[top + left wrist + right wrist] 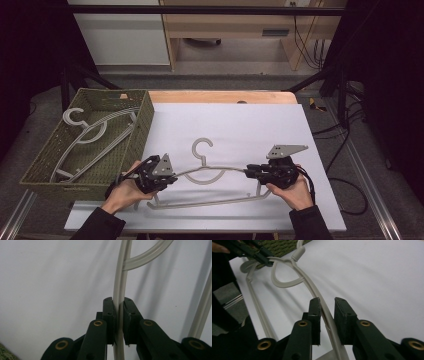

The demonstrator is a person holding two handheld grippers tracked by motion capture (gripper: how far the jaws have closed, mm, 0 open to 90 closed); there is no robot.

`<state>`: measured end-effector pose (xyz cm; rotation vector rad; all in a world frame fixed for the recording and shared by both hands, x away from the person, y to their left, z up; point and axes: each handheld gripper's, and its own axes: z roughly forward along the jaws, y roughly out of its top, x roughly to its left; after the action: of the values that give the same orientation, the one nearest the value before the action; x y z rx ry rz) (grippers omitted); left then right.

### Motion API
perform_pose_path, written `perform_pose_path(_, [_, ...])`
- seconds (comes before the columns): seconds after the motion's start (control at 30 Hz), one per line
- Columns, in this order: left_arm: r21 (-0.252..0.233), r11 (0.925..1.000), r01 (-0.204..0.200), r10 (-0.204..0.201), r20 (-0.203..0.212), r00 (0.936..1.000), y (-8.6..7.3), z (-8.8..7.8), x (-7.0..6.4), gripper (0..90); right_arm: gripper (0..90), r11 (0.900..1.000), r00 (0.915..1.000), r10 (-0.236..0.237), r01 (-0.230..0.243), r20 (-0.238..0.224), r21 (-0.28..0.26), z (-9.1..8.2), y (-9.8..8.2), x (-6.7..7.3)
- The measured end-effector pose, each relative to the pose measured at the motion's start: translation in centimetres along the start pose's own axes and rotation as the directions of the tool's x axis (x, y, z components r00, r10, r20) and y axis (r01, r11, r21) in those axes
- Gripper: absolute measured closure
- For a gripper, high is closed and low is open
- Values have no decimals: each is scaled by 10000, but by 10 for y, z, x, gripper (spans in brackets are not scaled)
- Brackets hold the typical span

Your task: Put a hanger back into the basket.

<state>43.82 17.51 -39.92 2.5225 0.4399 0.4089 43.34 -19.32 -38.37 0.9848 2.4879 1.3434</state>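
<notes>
White board covers the table (310, 210), and the hanger (212, 172) lies just right of the basket (142, 125). Left gripper (118, 315) is clamped on its shoulder, likely to lift it; right gripper (327, 315) straddles the opposite shoulder, jaws apart.

hanger (210, 172): smooth pale plastic (slight sheen) | basket (142, 125): rough woven fibre | table sheet (240, 125): matt white

Dark sleeves; each black tool (172, 176) (248, 172) has brass-ringed pivots, a grey three-cornered plate (285, 150) and trailing black cable.
</notes>
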Motion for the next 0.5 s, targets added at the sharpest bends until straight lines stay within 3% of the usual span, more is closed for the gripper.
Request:
perform_pose_path(0.1, [33,9995,299,-299,-75,9995,0,1,-2,818,692,9990,9993,-129,144,346,-426,-1,0,0])
perform_pose_path(0.27, [-132,9950,987,-993,-546,9936,0,1,-3,818,575,9902,9946,-138,278,1026,-1366,-8,-1,-2])
perform_pose_path(0.37, [-172,9913,1305,-1315,-784,9882,1,-1,-3,818,490,9785,9855,118,235,1694,-2048,-16,-3,-5])
perform_pose_path(0.5, [-204,9862,1646,-1658,-1108,9799,2,-4,-1,818,362,9640,9759,368,221,2153,-2652,-25,-7,-10])
